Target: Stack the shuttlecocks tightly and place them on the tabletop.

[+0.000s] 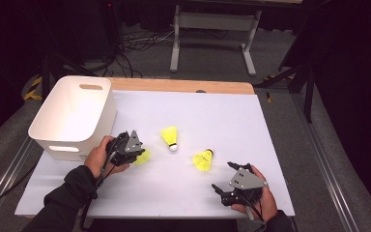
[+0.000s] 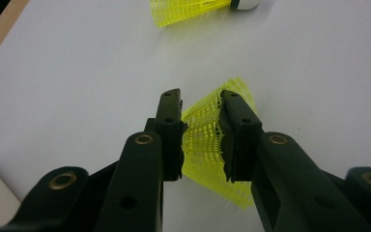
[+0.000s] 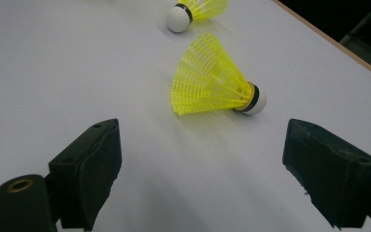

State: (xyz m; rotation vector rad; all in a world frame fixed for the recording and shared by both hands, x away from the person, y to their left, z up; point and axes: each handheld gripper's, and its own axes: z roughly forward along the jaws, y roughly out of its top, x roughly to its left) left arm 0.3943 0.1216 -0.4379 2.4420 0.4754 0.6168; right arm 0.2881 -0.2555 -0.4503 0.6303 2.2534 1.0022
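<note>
Left tongs (image 2: 200, 130) pinched nearly closed; right tongs (image 3: 203, 164) spread wide, held low.

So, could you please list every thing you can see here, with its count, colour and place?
shuttlecocks: three, yellow; one clamped in the left gripper, one mid-table, one ahead of the right gripper
bin: one, white, table's far left corner
table: one, white top, wooden far edge
desk frame: one, grey, floor beyond the table
left gripper: one, black, beside the bin
right gripper: one, black, jaws wide open, near right
hands: two, dark sleeves, near edge
</note>
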